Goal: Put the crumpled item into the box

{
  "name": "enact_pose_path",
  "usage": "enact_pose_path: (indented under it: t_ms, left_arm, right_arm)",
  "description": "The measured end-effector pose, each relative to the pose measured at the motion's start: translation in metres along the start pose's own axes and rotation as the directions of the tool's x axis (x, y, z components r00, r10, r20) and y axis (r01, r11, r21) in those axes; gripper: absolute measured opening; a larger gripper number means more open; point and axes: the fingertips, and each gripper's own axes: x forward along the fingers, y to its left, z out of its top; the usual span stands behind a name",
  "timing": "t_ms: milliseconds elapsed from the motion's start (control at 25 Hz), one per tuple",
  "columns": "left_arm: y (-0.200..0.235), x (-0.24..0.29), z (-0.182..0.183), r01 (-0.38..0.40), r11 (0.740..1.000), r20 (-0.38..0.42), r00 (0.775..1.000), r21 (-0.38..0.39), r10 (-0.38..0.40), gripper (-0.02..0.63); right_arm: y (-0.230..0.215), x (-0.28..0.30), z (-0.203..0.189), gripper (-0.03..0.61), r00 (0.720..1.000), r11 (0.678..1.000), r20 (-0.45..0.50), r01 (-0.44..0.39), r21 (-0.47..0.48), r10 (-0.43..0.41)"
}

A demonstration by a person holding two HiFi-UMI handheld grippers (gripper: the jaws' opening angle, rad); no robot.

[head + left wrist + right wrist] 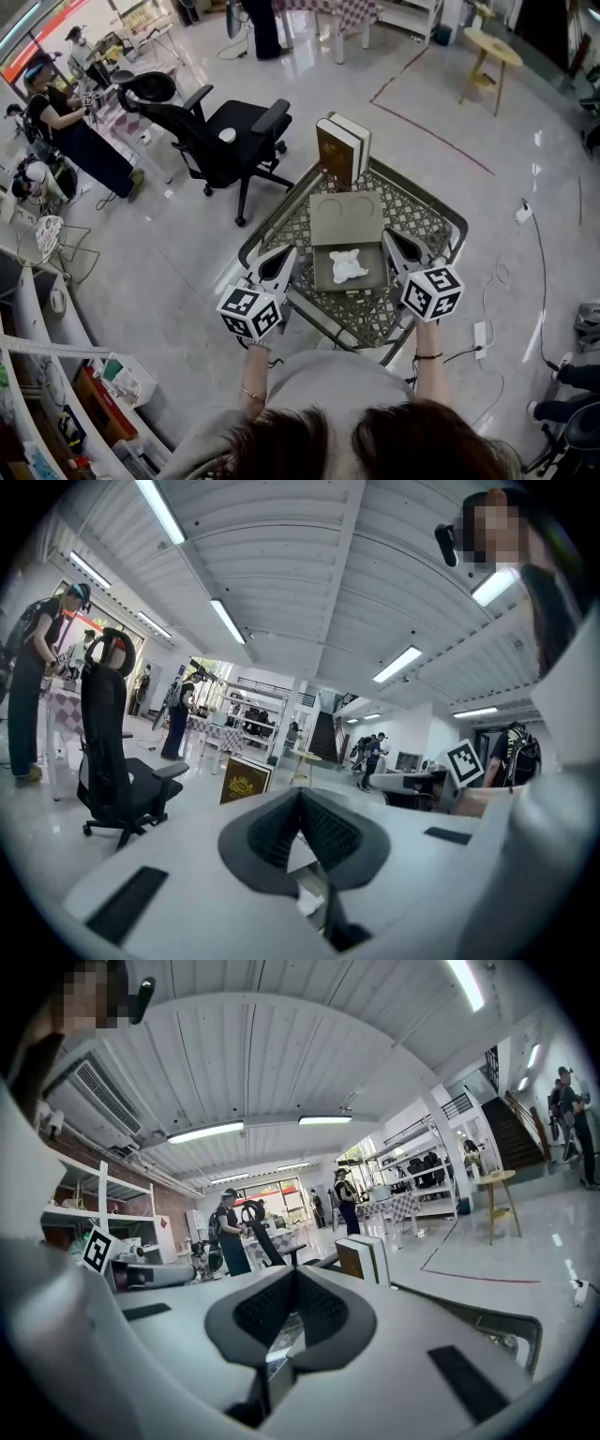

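1. The left hand-held gripper (280,258) has its jaws pressed together with nothing between them. It sits just left of the box, clear of its wall.
2. The right hand-held gripper (395,244) is likewise closed and empty, just right of the box and pointing roughly level across the surface.
3. Between the two lies the open grey box (321,274), and the white crumpled item (348,266) rests inside it, near the middle of its floor. By that, the placing itself looks done.
4. The hinged lid (345,217) lies folded back flat beyond the box, toward the upright books (342,145).
5. Everything stands on a lattice-topped surface (427,220); a black office chair (225,131) stands on the floor beyond it.
6. To finish well, keep both jaw tips off the box walls so the light box does not skid on the lattice. If the lid is to close, lift it from its far edge with both tips evenly, and check the item sits below the rim.
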Motion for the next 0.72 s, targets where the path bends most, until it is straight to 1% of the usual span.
enact_pose_path:
  t_ms: [200,400,560,720]
  left_arm:
    - [0.009,-0.009,0.021,-0.046,0.998,0.049,0.998,0.052,0.044,0.017]
    - [0.016,-0.018,0.037,-0.079,0.994,0.092,0.993,0.070,0.073,0.017]
    - [0.016,-0.022,0.046,-0.092,0.992,0.108,0.991,0.089,0.083,0.017]
    - [0.015,-0.021,0.046,-0.088,0.992,0.103,0.992,0.093,0.078,0.017]
  right_arm:
    - [-0.002,-0.008,0.022,0.021,0.998,1.000,0.059,0.013,-0.025,-0.011]
    - [-0.002,-0.013,0.038,0.021,0.994,0.999,0.104,0.016,-0.044,-0.012]
    - [-0.003,-0.016,0.042,0.021,0.992,0.999,0.125,0.018,-0.040,-0.013]
    - [-0.006,-0.018,0.047,0.021,0.989,0.999,0.145,0.020,-0.039,-0.014]
